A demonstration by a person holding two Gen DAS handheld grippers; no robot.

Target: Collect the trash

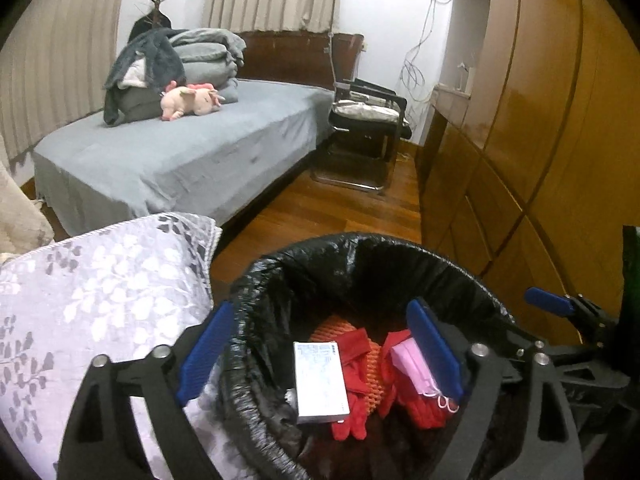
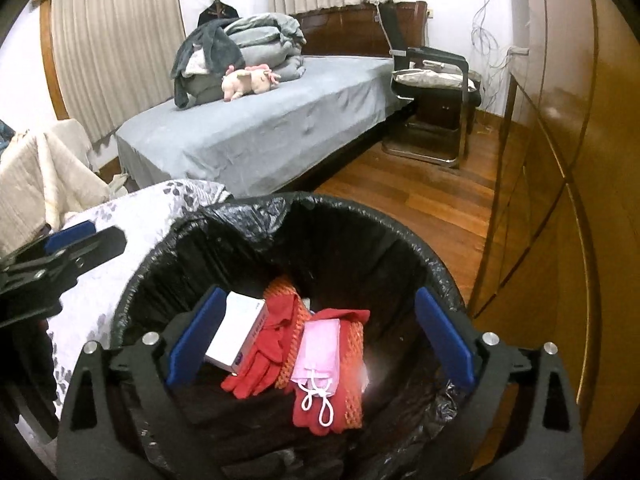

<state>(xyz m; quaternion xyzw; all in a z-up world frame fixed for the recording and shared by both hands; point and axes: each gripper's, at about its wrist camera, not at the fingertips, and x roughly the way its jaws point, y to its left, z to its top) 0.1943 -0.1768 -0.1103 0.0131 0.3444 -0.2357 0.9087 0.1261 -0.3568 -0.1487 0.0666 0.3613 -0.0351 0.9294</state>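
Note:
A bin lined with a black bag (image 1: 360, 252) (image 2: 304, 208) stands below both grippers. Inside lie a white box (image 1: 320, 380) (image 2: 236, 336), red gloves (image 1: 352, 412) (image 2: 264, 356), an orange net (image 1: 332, 328) (image 2: 280, 288) and a pink face mask (image 1: 408, 364) (image 2: 320, 348). My left gripper (image 1: 320, 348) is open and empty, straddling the bin's left rim. My right gripper (image 2: 320, 336) is open and empty over the bin's mouth. Each gripper shows at the edge of the other view: the right one (image 1: 548, 300), the left one (image 2: 72, 236).
A table with a grey leaf-patterned cloth (image 1: 100, 288) (image 2: 120, 240) touches the bin's left side. Behind are a bed with a grey sheet (image 1: 180, 152), folded blankets and a pink plush toy (image 1: 192, 100). A black chair (image 1: 372, 120) stands beyond. Wooden wardrobe (image 1: 540, 140) lines the right.

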